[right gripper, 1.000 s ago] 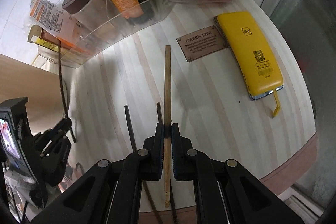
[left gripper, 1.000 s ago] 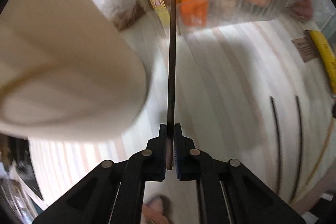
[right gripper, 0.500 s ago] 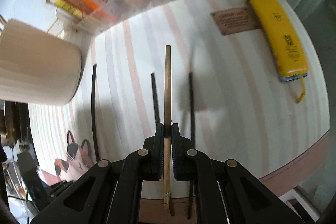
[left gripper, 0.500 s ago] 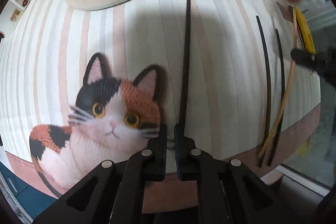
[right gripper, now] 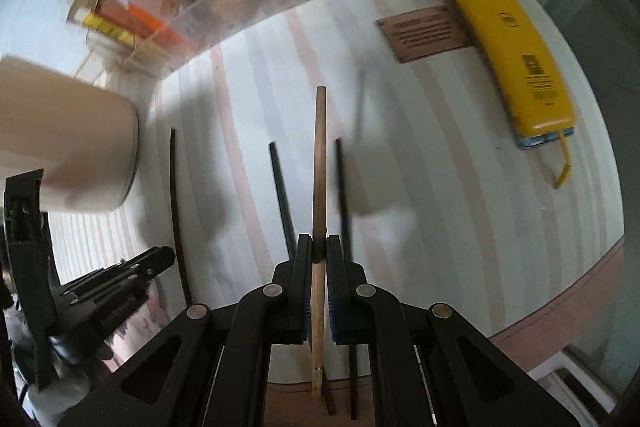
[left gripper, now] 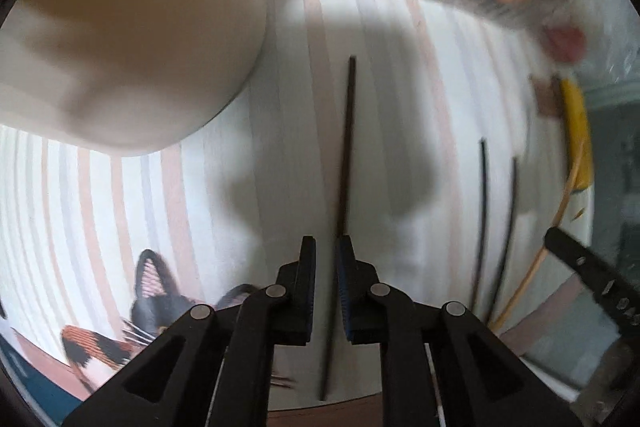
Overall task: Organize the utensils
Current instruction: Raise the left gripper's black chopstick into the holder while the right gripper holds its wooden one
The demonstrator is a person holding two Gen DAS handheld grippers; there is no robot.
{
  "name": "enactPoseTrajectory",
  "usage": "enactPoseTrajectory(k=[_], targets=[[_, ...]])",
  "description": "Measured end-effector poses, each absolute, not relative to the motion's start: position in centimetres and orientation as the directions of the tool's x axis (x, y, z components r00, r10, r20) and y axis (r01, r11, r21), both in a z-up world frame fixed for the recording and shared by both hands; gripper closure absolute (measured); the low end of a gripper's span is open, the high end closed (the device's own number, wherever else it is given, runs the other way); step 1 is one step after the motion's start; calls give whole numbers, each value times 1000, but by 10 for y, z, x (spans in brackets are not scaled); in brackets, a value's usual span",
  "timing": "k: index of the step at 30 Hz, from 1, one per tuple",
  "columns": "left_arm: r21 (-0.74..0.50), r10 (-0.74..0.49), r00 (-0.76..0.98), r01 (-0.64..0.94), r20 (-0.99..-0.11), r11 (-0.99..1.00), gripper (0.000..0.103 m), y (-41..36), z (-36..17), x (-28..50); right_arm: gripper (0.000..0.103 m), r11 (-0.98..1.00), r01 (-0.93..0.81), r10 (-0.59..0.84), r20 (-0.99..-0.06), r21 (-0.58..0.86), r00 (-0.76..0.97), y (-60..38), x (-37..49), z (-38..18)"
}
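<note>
The left gripper (left gripper: pixel 325 269) has its two fingers spread a little, and it holds nothing. A black chopstick (left gripper: pixel 345 163) lies flat on the striped table (left gripper: pixel 400 75), running up the middle of the frame from between the fingers. It looks let go. A good next move, I think, is to lift straight up so the fingers do not bump it.

The right gripper (right gripper: pixel 319 255) is squeezed tight on a wooden chopstick (right gripper: pixel 319 155). The stick points up the middle of the frame. Two more black chopsticks lie on the table just beside it, one on the left (right gripper: pixel 280 195) and one on the right (right gripper: pixel 342 195). To do this step well, I would lower the wooden stick slowly, keep it lined up with the black ones, and open only when it is lying on the table.

The left view shows a cat mat (left gripper: pixel 152 291) at the lower left. The right view hardly shows it. The right view shows a yellow phone-like thing (right gripper: pixel 516 59) and a small brown sign (right gripper: pixel 424 33) at the upper right clearly; in the left view they are blurry at the right edge. Both views show a big cream tub (right gripper: pixel 68 147) and a clear tray of packets (right gripper: pixel 224 7) at the top.
</note>
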State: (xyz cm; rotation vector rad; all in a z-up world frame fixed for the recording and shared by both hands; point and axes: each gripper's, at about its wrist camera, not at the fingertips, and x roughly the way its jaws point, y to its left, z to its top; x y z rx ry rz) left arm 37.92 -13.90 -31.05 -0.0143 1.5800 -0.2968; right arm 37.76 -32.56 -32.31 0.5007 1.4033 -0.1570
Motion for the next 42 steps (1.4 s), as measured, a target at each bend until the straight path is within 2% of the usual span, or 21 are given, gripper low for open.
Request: enactPoseTrajectory(k=[3, 6, 8, 9, 14, 22, 28, 37, 42], targets=[[-198, -189, -63, 188, -980, 962, 83, -148, -317, 389, 96, 873, 421, 179, -965, 246, 193, -338, 373, -317], [-134, -133, -23, 257, -991, 957, 83, -171, -320, 378, 96, 862, 441, 184, -965, 250, 187, -345, 369, -321], [-69, -79, 19, 318, -997, 946, 91, -186, -321, 379, 96, 857, 450, 188, -966, 250, 180, -348, 366, -325], [-47, -62, 36, 334, -997, 942, 99, -191, -320, 378, 96, 856, 454, 188, -966, 249, 176, -349, 365, -326], [0, -56, 146, 360, -988, 933, 100, -212, -293, 364, 96, 855, 457, 182, -967, 246, 179, -348, 362, -327], [-17, -141, 315, 365, -939, 931, 100, -191, -193, 338, 96, 890, 394, 114, -950, 228, 292, -336, 364, -279], [-65, -213, 410, 345, -887, 936, 101, -149, -142, 323, 96, 910, 334, 98, -911, 245, 401, -319, 367, -232], [-139, -358, 566, 393, -742, 909, 101, -146, -29, 338, 96, 920, 263, 92, -813, 290, 575, -315, 390, -141], [-147, -384, 644, 391, -661, 909, 103, -136, 42, 363, 96, 928, 221, 83, -745, 300, 661, -320, 418, -78]])
